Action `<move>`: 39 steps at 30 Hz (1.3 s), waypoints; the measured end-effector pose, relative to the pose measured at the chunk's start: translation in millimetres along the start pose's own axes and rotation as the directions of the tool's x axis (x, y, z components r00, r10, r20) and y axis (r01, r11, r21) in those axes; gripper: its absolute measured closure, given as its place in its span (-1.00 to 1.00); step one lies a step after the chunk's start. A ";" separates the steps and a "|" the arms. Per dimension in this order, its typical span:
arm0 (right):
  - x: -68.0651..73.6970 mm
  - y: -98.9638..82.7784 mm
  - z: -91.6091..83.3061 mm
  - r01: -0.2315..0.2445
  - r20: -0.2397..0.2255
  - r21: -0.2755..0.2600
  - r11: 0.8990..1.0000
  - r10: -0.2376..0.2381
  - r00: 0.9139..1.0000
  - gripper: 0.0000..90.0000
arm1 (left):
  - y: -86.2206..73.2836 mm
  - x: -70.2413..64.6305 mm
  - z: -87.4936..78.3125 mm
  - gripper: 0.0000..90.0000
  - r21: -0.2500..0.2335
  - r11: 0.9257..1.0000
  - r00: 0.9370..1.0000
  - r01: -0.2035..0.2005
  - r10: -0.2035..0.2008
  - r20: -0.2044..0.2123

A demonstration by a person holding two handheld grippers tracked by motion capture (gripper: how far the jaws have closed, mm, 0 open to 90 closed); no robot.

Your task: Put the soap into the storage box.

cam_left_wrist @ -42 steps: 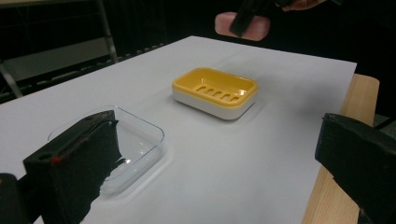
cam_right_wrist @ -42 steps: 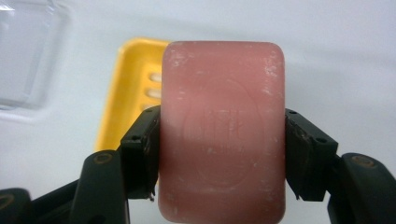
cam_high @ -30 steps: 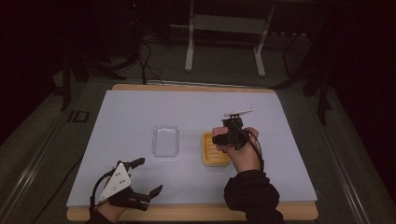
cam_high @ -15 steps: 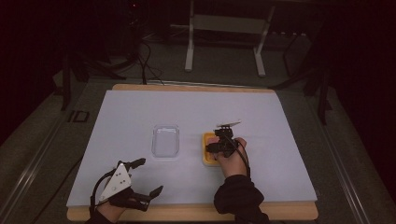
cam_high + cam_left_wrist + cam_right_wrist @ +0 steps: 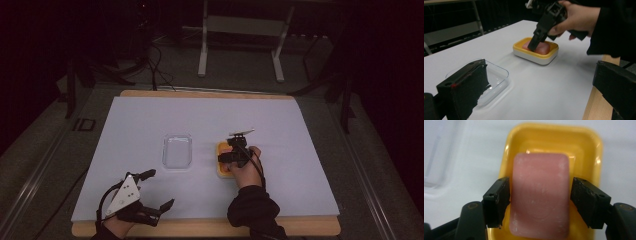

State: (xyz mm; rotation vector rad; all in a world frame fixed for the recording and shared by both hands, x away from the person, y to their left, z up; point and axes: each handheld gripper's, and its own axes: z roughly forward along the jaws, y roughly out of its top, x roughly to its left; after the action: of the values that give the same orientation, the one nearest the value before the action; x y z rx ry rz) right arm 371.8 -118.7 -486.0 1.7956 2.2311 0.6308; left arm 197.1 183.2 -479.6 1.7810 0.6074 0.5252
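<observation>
- On the table [image 5: 150, 95], a wooden top is seen, covered almost to its edges by a white sheet [image 5: 280, 125]; bare wood is left showing along the near and far rims.
- Near the sheet's middle, a clear tray [image 5: 178, 150] is laid flat.
- Just right of the tray, apart from it, a yellow dish [image 5: 220, 150] with a white base is set; a pink soap bar [image 5: 540, 195] is held lying inside it.
- The right gripper [image 5: 234, 156] is lowered into the dish; its jaws are spread to either side of the soap, with slight gaps visible, so nothing is clamped.
- The left gripper [image 5: 150, 192] is held at the sheet's near left corner, well apart from tray and dish; its jaws are parted and nothing is held.
- A dark sleeve [image 5: 252, 212] is seen on the right arm.
- Beyond the table, a dim room is recorded: grey floor [image 5: 240, 75], trailing cables [image 5: 157, 65], and a pale metal frame [image 5: 240, 30] on two legs.
</observation>
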 end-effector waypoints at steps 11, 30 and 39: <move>-21.6 10.0 -33.1 0.124 -0.092 -0.044 0.991 -0.127 0.988 -0.74 | -0.4 -0.4 1.7 -0.99 0.008 1.000 1.000 -0.002 0.002 0.000; -85.7 -16.3 -62.1 0.202 -0.175 -0.119 0.972 -0.221 0.959 -0.69 | -0.8 -0.5 1.4 -0.99 0.011 1.000 1.000 -0.008 0.008 -0.011; -112.2 -32.0 -64.2 0.190 -0.153 -0.110 0.976 -0.206 0.967 -0.70 | -0.7 -0.3 0.9 -0.99 0.007 1.000 1.000 -0.005 0.005 -0.012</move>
State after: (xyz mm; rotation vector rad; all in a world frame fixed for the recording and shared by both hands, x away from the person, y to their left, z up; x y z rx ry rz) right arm 343.4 -245.1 -455.0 1.5005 2.4029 0.8537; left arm 197.3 182.5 -480.6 1.7871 0.6139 0.5386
